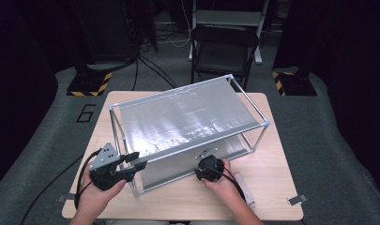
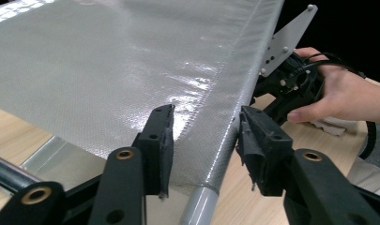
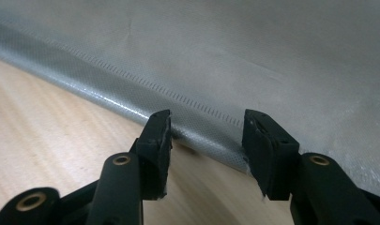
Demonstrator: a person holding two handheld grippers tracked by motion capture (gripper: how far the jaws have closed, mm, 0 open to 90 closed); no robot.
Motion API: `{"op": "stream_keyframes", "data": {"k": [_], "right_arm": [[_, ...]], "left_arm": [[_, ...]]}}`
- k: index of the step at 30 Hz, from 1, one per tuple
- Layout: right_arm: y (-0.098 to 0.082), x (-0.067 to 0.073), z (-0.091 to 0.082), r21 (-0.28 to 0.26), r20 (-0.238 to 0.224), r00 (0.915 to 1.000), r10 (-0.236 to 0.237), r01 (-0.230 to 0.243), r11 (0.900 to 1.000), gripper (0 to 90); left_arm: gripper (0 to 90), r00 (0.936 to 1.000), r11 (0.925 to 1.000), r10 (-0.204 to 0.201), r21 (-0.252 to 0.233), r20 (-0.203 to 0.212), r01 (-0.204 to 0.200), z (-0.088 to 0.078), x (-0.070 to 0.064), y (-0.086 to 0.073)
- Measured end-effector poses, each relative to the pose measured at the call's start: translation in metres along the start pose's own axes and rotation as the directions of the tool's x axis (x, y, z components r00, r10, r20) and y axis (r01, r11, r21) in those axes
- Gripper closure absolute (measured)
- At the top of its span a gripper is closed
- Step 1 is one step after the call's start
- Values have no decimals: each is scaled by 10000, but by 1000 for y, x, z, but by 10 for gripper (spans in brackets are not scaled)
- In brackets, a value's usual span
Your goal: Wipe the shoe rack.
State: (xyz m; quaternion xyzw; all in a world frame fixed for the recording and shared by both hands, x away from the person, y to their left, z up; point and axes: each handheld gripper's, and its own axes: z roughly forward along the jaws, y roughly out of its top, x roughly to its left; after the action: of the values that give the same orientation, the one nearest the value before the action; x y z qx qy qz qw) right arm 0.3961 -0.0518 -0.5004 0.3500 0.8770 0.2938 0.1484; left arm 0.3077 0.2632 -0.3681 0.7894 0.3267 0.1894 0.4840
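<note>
The thing in hand is a grey fabric-covered shelf rack [image 1: 187, 126], a metal tube frame with silvery woven sheeting stretched over its top and bottom tiers, standing skewed on the light wooden table [image 1: 267, 187].

The left gripper [image 2: 204, 136] sits at the rack's near-left top corner with its jaws parted to either side of the hemmed fabric edge [image 2: 234, 103] and the grey tube [image 2: 199, 206] inside it; a gap shows at each pad, so nothing is clamped yet (the hem merely lies between them).

The right gripper [image 3: 207, 140] is low at the near side, jaws likewise apart and released, pointing at the stitched lower hem [image 3: 131, 93] where it meets the table; in the high view it [image 1: 209, 168] lies against the rack's bottom rail.

The risk, as I judge it: the sheeting looks glossy, so pads closing on cloth alone may slip or pucker it rather than move the frame, and an uneven pull from two corners could twist or tip the light rack.
</note>
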Motion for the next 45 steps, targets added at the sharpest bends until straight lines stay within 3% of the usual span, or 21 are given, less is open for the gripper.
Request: {"op": "stream_keyframes", "data": {"k": [4,7,9,10,11,13,15,18,19,20,26,27,28,30,32,36,39,40,41,42,45], "right_arm": [[-1,-7,-1,-156,275,9996,111,-107,9998,516],[-3,-15,-1,-290,578,9971,497,-481,9984,514],[-4,-22,-3,-243,812,9936,784,-767,9968,513],[-4,-22,-6,224,802,9868,1411,-1433,9894,515],[-5,-26,-5,82,833,9813,1734,-1747,9846,523],[-8,-35,-5,189,920,9761,1967,-1992,9798,522],[-12,-42,-5,148,1029,9817,1603,-1626,9866,523],[-13,-41,-8,-400,842,9798,1816,-1788,9831,519],[-12,-38,-11,-445,853,9771,1947,-1915,9805,519],[-10,-33,-15,-545,753,9824,1710,-1671,9844,513],[-1,-14,-17,-846,250,9942,1048,-1024,9911,486],[0,-9,-16,-781,-44,9927,1209,-1208,9896,483],[1,-7,-14,-1074,-87,9964,847,-851,9906,480],[3,-1,-12,-1024,-262,9979,599,-623,9928,474],[5,8,-12,-717,-382,9958,833,-859,9937,469],[6,13,-4,-526,-303,9973,667,-682,9963,456],[5,12,1,-38,-280,9973,682,-683,9977,431],[3,11,3,-90,-403,9932,1090,-1095,9939,429],[3,11,3,-90,-403,9932,1090,-1095,9939,429],[3,6,5,-205,-360,9973,646,-653,9977,429],[2,6,4,-223,-170,9982,573,-577,9981,427]], "left_arm": [[572,10000,10000,21,-65,-64,-21,8,-7,3],[574,10000,9999,31,-169,78,-30,15,-17,5],[570,9992,9998,45,-186,391,-38,20,-26,7],[567,9974,9999,45,-141,722,-35,22,-30,9],[561,9951,9999,57,-126,991,-44,23,-33,10],[554,9888,9999,105,-63,1488,-97,26,-40,12],[519,9864,9999,153,34,1635,-160,26,-45,14],[474,9899,9991,385,138,1364,-407,25,-46,17],[468,9905,9995,299,91,1341,-314,23,-44,18],[464,9924,9998,186,-86,1220,-177,19,-39,20],[451,9968,9987,188,-493,781,-150,2,-24,26],[447,9972,9987,205,-488,716,-170,-2,-20,27],[444,9982,9981,146,-603,575,-111,-5,-16,27],[444,9998,9983,74,-584,197,-63,-12,-5,26],[443,9998,9985,-23,-554,-200,12,-15,6,23],[443,9980,9983,-419,-421,-483,399,-14,23,14],[443,9970,9982,-556,-259,-542,542,-13,28,8],[443,9964,9980,-582,-295,-615,565,-12,28,6],[443,9966,9982,-576,-222,-587,564,-12,29,5],[443,9965,9984,-546,-190,-628,535,-12,30,5],[442,9946,9985,-519,-246,-893,499,-15,33,6]]}}
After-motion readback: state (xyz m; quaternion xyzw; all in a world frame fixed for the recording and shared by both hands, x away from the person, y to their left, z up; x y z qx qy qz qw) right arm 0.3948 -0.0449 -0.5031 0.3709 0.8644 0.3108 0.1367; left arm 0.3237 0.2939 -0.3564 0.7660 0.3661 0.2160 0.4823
